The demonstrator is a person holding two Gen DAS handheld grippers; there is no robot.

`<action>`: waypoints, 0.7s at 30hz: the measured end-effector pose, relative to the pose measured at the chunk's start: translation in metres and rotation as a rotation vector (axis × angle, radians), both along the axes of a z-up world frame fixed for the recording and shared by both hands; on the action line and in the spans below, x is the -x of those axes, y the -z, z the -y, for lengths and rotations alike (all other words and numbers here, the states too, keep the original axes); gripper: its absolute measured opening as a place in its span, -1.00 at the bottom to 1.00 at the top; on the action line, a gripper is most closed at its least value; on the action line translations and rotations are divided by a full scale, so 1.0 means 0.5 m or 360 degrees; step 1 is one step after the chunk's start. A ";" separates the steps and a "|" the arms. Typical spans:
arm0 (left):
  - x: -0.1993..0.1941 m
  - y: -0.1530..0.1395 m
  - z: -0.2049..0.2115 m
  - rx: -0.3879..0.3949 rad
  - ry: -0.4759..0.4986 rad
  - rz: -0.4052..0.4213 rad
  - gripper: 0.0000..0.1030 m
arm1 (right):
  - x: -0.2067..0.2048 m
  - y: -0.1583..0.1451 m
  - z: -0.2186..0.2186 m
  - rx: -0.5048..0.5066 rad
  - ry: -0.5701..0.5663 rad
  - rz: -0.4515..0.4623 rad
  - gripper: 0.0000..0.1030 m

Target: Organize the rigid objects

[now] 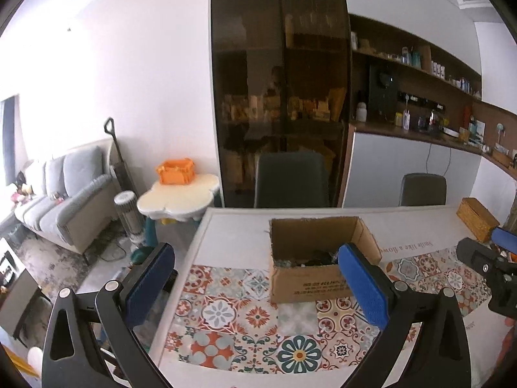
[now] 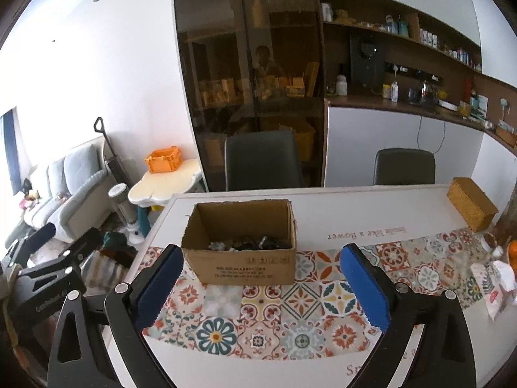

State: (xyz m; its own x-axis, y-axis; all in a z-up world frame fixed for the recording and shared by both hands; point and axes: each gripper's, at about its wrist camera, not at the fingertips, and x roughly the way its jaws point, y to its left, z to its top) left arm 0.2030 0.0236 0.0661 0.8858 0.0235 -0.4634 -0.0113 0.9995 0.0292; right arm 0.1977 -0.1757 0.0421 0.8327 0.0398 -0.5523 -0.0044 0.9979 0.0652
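Note:
An open cardboard box (image 1: 310,283) (image 2: 240,266) stands on the tiled-pattern cloth of the white table (image 1: 232,232) (image 2: 365,207). Small dark and grey rigid pieces (image 1: 310,260) (image 2: 248,242) lie in its bottom. My left gripper (image 1: 258,258) hangs above the table's left corner, near side of the box, jaws wide open with nothing between them. My right gripper (image 2: 260,257) is also wide open and empty, held back from the box, which shows between its blue pads (image 2: 363,287). Each gripper shows at the edge of the other's view.
A woven box (image 1: 478,218) (image 2: 471,207) sits at the table's far right. White packets and small items (image 2: 494,278) lie at the right edge. Two dark chairs (image 1: 290,179) (image 2: 404,166) stand behind the table. A cream side table holds an orange crate (image 1: 176,171).

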 end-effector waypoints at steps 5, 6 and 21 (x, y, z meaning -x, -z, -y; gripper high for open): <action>0.040 -0.018 -0.001 -0.0013 0.0030 0.0025 1.00 | 0.058 -0.011 0.000 -0.0015 0.0003 0.0049 0.90; 0.047 -0.020 0.000 -0.0015 0.0034 0.0026 1.00 | 0.068 -0.014 0.001 -0.0017 0.0009 0.0057 0.91; 0.110 -0.046 -0.006 -0.0013 0.0074 0.0086 1.00 | 0.144 -0.052 -0.002 -0.0015 0.0031 0.0218 0.92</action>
State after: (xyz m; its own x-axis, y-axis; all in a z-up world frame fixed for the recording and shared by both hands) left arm 0.1482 0.0264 0.0894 0.9099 -0.0146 -0.4146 0.0334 0.9987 0.0382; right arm 0.1258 -0.1747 0.0682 0.9010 0.0278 -0.4330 0.0052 0.9972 0.0750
